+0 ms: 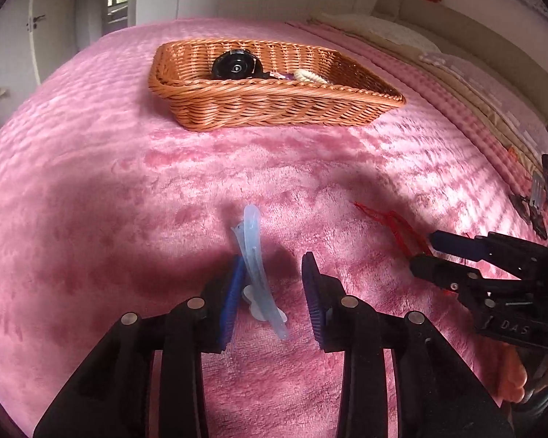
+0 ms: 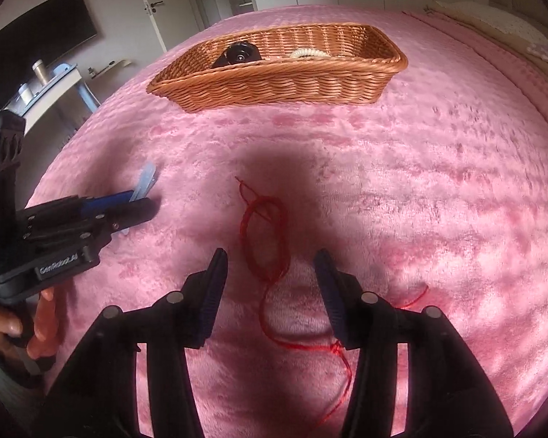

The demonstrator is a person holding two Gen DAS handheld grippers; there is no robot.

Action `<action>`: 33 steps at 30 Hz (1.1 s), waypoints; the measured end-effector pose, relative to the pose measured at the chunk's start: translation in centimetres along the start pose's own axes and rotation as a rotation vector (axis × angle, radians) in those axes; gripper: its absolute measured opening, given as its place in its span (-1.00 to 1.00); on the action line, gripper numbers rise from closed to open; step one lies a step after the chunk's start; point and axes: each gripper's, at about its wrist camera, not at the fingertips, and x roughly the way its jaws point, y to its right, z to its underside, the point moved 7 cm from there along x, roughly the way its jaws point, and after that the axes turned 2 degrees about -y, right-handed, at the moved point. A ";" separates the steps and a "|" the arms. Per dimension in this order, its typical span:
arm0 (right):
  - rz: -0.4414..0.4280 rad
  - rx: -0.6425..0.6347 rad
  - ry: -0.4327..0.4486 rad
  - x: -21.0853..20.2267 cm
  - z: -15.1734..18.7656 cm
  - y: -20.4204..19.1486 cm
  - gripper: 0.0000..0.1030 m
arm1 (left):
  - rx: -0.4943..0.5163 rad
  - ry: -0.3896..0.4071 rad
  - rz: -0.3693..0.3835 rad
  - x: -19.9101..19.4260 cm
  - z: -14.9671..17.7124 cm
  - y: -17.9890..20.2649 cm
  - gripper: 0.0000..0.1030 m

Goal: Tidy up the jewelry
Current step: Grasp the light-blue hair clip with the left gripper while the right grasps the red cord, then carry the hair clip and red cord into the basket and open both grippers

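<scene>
Red cord (image 2: 265,241) partly under hand-held gripper (image 2: 270,284).

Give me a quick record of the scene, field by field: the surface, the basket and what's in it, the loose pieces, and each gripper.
surface: pink plush blanket on a bed
container: brown woven wicker basket, far side of the blanket
in basket: round black item; cream beaded piece
loose piece one: translucent pale blue hair clip, between the left gripper fingers, leaning on one pad
loose piece two: red cord bracelet, on the blanket between the right gripper fingers
left gripper: open
right gripper: open
</scene>
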 end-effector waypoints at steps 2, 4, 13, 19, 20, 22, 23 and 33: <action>0.027 -0.027 -0.002 0.4 -0.1 -0.4 -0.78 | 0.009 0.004 -0.026 0.2 0.1 0.2 -0.39; 0.050 -0.062 0.005 0.5 0.1 -1.0 -0.86 | 0.034 0.010 -0.081 0.3 0.3 0.6 -0.42; -0.068 -0.110 0.011 -1.9 1.3 -3.5 -0.94 | 0.051 0.050 -0.041 -1.5 1.2 1.8 -0.75; -0.099 -0.093 0.078 -5.0 -1.1 -3.7 -0.94 | 0.013 0.125 0.036 -4.3 -0.1 2.2 -0.75; -0.100 -0.094 0.099 -5.7 -2.0 -3.7 -0.94 | 0.016 0.143 0.038 -5.0 -0.7 2.3 -0.75; -0.092 -0.096 0.145 -7.0 -3.9 -3.7 -0.94 | 0.029 0.177 0.040 -6.2 -2.1 2.5 -0.75; -0.086 -0.097 0.172 -7.6 -5.1 -3.5 -0.94 | 0.035 0.196 0.040 -6.8 -3.0 2.6 -0.75; -0.023 -0.056 0.299 -7.2 -18.3 -1.0 -0.94 | 0.012 0.353 0.068 -8.7 -15.0 2.3 -0.75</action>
